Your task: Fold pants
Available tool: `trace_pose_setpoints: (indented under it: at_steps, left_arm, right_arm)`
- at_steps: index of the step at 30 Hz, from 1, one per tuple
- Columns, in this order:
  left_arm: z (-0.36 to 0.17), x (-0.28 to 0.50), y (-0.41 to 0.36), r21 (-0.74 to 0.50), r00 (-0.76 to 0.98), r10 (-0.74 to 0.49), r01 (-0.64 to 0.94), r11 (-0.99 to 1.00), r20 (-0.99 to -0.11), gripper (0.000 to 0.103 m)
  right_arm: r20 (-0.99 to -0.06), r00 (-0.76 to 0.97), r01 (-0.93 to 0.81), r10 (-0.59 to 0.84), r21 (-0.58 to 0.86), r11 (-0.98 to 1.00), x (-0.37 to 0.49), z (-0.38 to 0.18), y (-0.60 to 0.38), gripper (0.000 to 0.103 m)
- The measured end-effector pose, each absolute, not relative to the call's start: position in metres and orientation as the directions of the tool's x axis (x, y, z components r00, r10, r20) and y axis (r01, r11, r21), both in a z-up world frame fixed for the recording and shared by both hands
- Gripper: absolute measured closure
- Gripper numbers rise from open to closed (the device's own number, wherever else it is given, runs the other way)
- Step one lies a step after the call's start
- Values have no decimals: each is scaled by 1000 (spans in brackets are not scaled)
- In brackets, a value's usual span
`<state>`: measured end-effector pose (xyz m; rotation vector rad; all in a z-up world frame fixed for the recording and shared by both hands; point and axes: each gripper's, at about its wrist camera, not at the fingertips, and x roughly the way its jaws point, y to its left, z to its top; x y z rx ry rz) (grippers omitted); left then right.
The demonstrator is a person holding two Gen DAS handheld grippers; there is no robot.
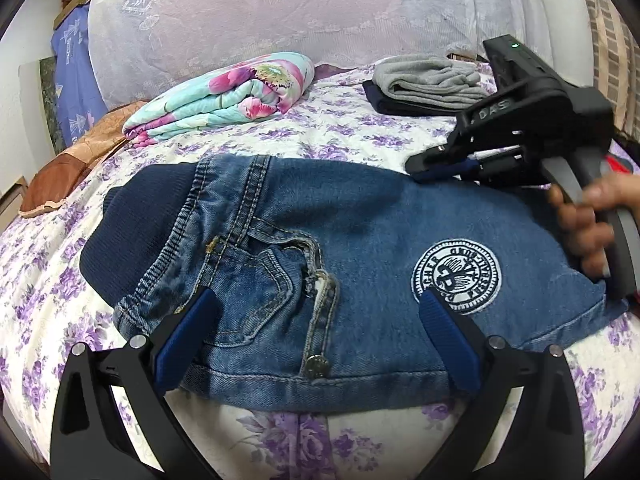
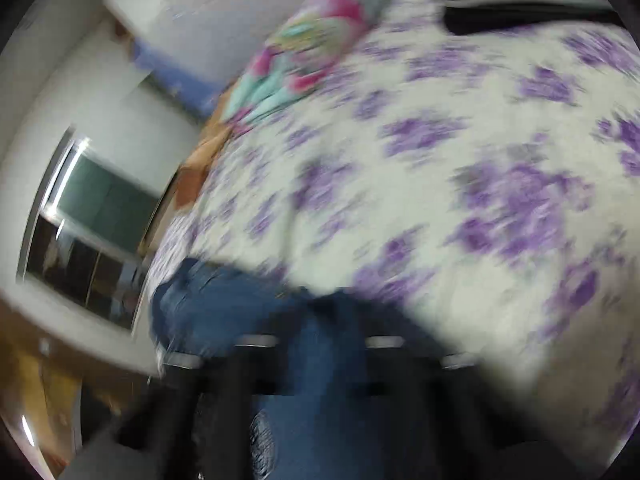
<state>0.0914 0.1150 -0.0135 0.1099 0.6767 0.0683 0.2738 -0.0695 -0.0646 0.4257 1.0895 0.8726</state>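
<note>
Folded blue denim pants (image 1: 320, 240) with a dark ribbed waistband and a round white emblem lie on the floral bedspread. My left gripper (image 1: 316, 304) is open, its blue fingers (image 1: 192, 328) resting on the pants' near edge. My right gripper (image 1: 424, 168), held by a hand, lies at the pants' far right edge with its fingers close together on the denim fold. The right wrist view is heavily blurred; the denim (image 2: 320, 352) fills the space between its fingers.
A folded floral blanket (image 1: 224, 96) lies at the back left. Folded grey and dark clothes (image 1: 428, 84) are stacked at the back right. A brown cushion (image 1: 76, 160) sits at the left. A lace-covered headboard (image 1: 280, 12) stands behind. The bedspread (image 1: 60, 280) has purple flowers.
</note>
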Motion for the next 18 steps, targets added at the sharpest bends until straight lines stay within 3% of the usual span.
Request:
trace_pose_setpoints:
  at_steps: [1, 2, 3, 5, 8, 11, 14, 15, 18]
  left_arm:
    - [-14, 91, 116, 121, 777, 96, -26, 992, -622, 4]
    - [-13, 91, 117, 111, 777, 89, -25, 994, -623, 4]
    - [-12, 90, 119, 95, 780, 79, -26, 995, -621, 4]
    - [-5, 89, 120, 72, 773, 61, -20, 997, -631, 4]
    - [17, 94, 111, 54, 782, -11, 58, 997, -623, 5]
    - [29, 115, 104, 157, 800, 81, 16, 988, -595, 4]
    - [-3, 168, 133, 114, 706, 105, -35, 993, -700, 4]
    - [-6, 174, 132, 135, 698, 123, -38, 990, -705, 4]
    - [-4, 173, 118, 209, 696, 202, -76, 975, -690, 4]
  right_arm:
    - [-562, 175, -391, 809, 714, 581, 272, -64, -72, 91]
    - [-535, 176, -399, 826, 728, 557, 266, -59, -77, 75]
    - [-513, 208, -428, 833, 718, 549, 253, -47, -84, 51]
    - [-474, 304, -509, 826, 652, 562, 223, -20, -103, 31]
    - [-457, 322, -563, 829, 612, 556, 198, -10, -113, 13]
    - [-581, 286, -504, 762, 585, 635, 215, -53, -101, 11]
    - [-624, 373, -599, 686, 403, 692, 191, -53, -81, 8]
    - [-629, 389, -618, 673, 364, 697, 185, -52, -76, 3]
    - [-638, 438, -631, 633, 283, 722, 173, -48, -72, 4]
